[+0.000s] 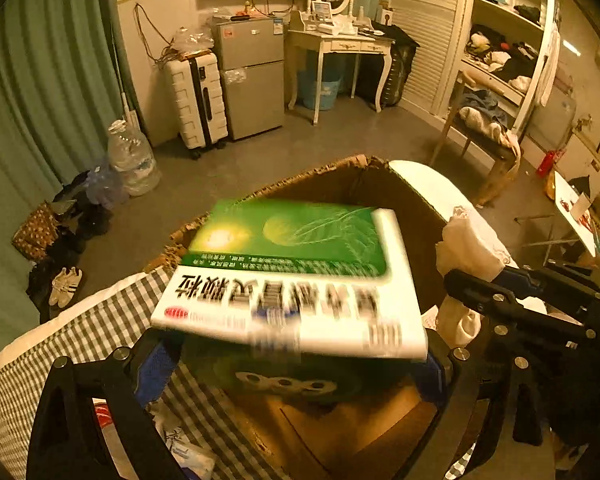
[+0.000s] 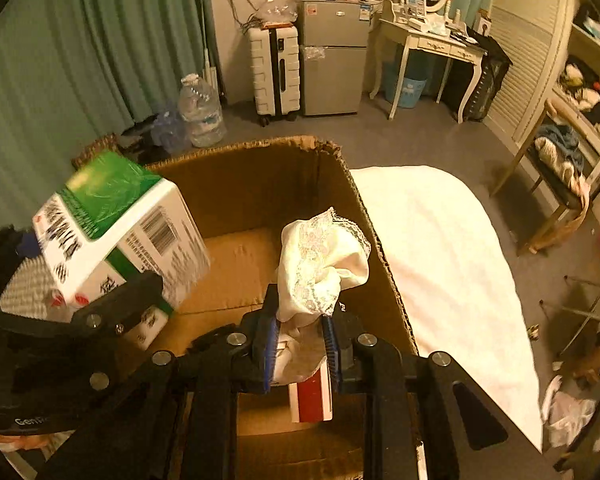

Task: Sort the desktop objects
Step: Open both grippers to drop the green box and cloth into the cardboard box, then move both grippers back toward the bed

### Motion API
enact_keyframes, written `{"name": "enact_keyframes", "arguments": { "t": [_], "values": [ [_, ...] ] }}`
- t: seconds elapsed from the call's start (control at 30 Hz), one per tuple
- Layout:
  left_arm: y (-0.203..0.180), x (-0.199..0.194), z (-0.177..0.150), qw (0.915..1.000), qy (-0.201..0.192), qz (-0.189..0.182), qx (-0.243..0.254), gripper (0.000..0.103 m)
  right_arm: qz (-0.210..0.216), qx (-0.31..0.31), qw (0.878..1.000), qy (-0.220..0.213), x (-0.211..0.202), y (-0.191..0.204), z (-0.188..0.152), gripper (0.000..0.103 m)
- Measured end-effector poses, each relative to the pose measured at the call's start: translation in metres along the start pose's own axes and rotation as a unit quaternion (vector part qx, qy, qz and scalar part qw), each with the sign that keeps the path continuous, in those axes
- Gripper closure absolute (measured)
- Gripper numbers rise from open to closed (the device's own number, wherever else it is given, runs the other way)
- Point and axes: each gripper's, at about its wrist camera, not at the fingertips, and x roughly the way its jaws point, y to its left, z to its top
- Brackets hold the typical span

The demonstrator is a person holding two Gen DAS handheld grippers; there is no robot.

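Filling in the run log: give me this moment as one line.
left gripper: shut on medicine box | right gripper: shut on lace cloth | both over cardboard box

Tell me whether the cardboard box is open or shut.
Open: the brown cardboard box has no lid or flaps over it, and its bare floor shows from above.

The left claw (image 1: 296, 354) grips a green-and-white box (image 1: 292, 276) above the cardboard carton (image 1: 364, 168).
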Motion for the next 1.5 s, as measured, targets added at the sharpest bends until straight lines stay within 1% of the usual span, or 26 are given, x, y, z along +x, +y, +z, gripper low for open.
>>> {"name": "enact_keyframes", "arguments": {
  "t": [0.03, 0.07, 0.13, 0.2, 0.33, 0.5, 0.57, 0.6, 0.83, 1.0, 1.1, 1.17, 1.23, 1.33, 1.5],
  "values": [
    [0.0, -0.005, 0.002, 1.0, -0.002, 0.002, -0.002, 0.004, 0.002, 0.004, 1.0, 0.0, -0.002, -0.001, 0.001, 0.074],
    [0.0, -0.007, 0.004, 1.0, -0.004, 0.001, -0.002, 0.003, 0.0, 0.01, 1.0, -0.002, -0.005, -0.003, 0.002, 0.071],
    [-0.001, -0.015, 0.006, 0.9998, -0.016, 0.01, 0.0, 0.003, -0.008, 0.016, 1.0, -0.006, -0.01, -0.003, 0.005, 0.071],
    [0.001, -0.023, 0.009, 0.9996, -0.025, 0.009, -0.006, 0.002, -0.002, 0.023, 1.0, -0.011, -0.017, -0.003, 0.007, 0.069],
    [0.008, -0.039, 0.011, 0.9991, -0.034, 0.018, -0.017, 0.002, -0.007, 0.006, 1.0, -0.019, -0.027, 0.01, 0.01, 0.067],
    [0.023, -0.061, 0.014, 0.9981, -0.048, 0.023, -0.03, 0.002, -0.005, 0.004, 1.0, -0.03, -0.041, 0.02, 0.015, 0.059],
    [0.033, -0.071, 0.012, 0.9975, -0.054, 0.028, -0.036, 0.002, -0.005, 0.004, 0.999, -0.038, -0.047, 0.023, 0.018, 0.051],
    [0.036, -0.075, 0.011, 0.9972, -0.057, 0.029, -0.037, 0.002, -0.005, 0.005, 0.999, -0.042, -0.05, 0.025, 0.018, 0.05],
    [0.074, -0.109, 0.005, 0.994, -0.078, 0.043, -0.063, 0.002, -0.011, 0.0, 0.998, -0.066, -0.078, 0.039, 0.027, 0.05],
    [0.102, -0.137, -0.006, 0.9891, -0.103, 0.07, -0.079, 0.002, -0.007, 0.002, 0.996, -0.089, -0.098, 0.051, 0.038, 0.05],
    [0.123, -0.154, -0.01, 0.9856, -0.112, 0.085, -0.093, 0.002, -0.001, -0.001, 0.995, -0.102, -0.109, 0.061, 0.041, 0.049],
    [0.134, -0.168, -0.012, 0.9833, -0.12, 0.096, -0.097, 0.002, 0.002, -0.008, 0.994, -0.112, -0.117, 0.07, 0.044, 0.046],
    [0.141, -0.181, -0.013, 0.9818, -0.131, 0.103, -0.091, 0.002, 0.006, -0.01, 0.993, -0.12, -0.122, 0.079, 0.045, 0.045],
    [0.152, -0.209, -0.017, 0.9766, -0.162, 0.119, -0.077, 0.002, 0.024, -0.008, 0.992, -0.123, -0.129, 0.092, 0.049, 0.045],
    [0.178, -0.231, -0.029, 0.9721, -0.17, 0.125, -0.102, 0.002, 0.035, -0.014, 0.99, -0.137, -0.14, 0.12, 0.05, 0.044]
  ]
}}
